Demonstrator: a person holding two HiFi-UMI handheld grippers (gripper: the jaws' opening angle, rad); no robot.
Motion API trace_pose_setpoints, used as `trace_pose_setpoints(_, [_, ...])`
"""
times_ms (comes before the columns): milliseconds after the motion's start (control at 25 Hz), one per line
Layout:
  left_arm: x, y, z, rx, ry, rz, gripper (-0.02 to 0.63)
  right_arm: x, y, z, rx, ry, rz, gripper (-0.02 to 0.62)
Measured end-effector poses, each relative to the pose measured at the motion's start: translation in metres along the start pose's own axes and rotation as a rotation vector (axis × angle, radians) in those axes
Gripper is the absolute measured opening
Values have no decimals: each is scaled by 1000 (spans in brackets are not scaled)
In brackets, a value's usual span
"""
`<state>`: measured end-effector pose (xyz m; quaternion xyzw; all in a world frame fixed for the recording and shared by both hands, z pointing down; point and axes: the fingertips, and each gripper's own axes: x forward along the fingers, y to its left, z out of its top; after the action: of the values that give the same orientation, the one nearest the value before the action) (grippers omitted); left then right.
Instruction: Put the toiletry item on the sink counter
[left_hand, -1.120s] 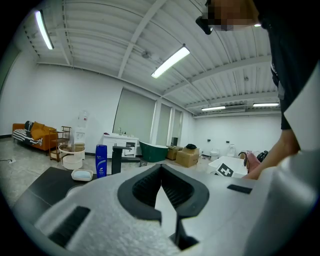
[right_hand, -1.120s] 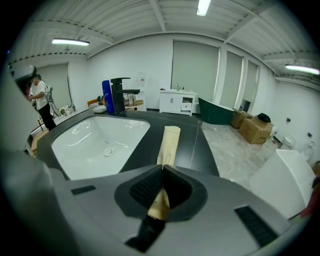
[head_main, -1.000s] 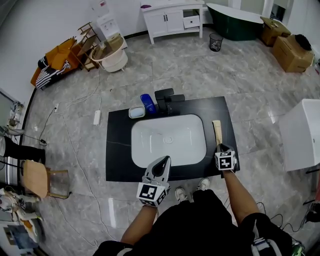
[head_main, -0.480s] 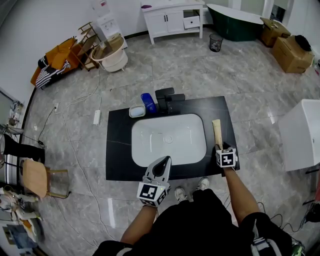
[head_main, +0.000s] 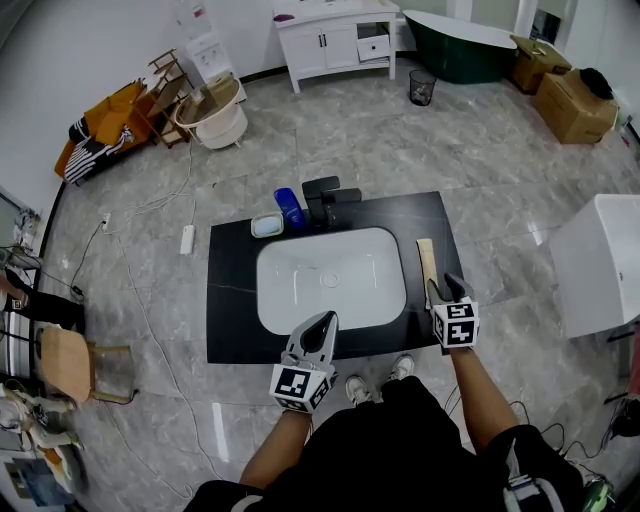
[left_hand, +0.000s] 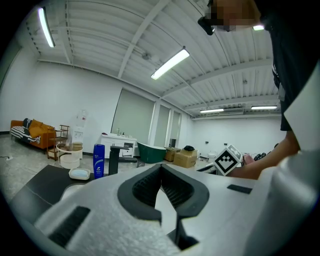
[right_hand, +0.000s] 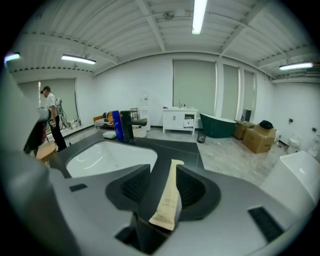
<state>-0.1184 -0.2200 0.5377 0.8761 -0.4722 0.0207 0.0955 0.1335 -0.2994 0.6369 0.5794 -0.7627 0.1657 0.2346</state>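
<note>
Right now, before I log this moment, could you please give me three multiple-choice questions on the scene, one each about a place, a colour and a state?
1. Where does the beige packet lie?
A. on the black counter, right of the white basin
B. inside the basin
C. on the floor

2. What colour is the bottle beside the faucet?
A. red
B. green
C. blue

3. How do the right tongs stand?
A. shut on the packet
B. open, gripping nothing
C. shut on the bottle

Answers:
1 A: the head view shows it flat on the dark top beside the basin.
2 C: its body is blue in the head and left gripper views.
3 B: the jaws have just been opening and stand apart, with the packet lying free between them.
</note>
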Motion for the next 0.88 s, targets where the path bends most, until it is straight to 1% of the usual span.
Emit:
trace_pose_setpoints(240, [3,-1,7,10,-17,-11,9,-47,13,57,-18,-168,15,146])
trace_pose_setpoints(440, [2,-6,15,20,-27,-17,9,-81,20,92,-18,-290,8,119])
trace_pose_setpoints(520, [2,-8,18,24,-32,-22,9,-93,23,103,-21,-334,6,94])
trace_pose_setpoints(600, [1,-11,20,27,-35,-28,9,-103,26,113,-27,-379,6,43])
trace_pose_setpoints(720, [-1,-13,21,28,-37,-32,9,-115,30,123,-47,-427,5,6])
trace_pose_setpoints(880, [-1,-12,20,29,-35,-21,9,-120,35,125,-74,-438,4,5])
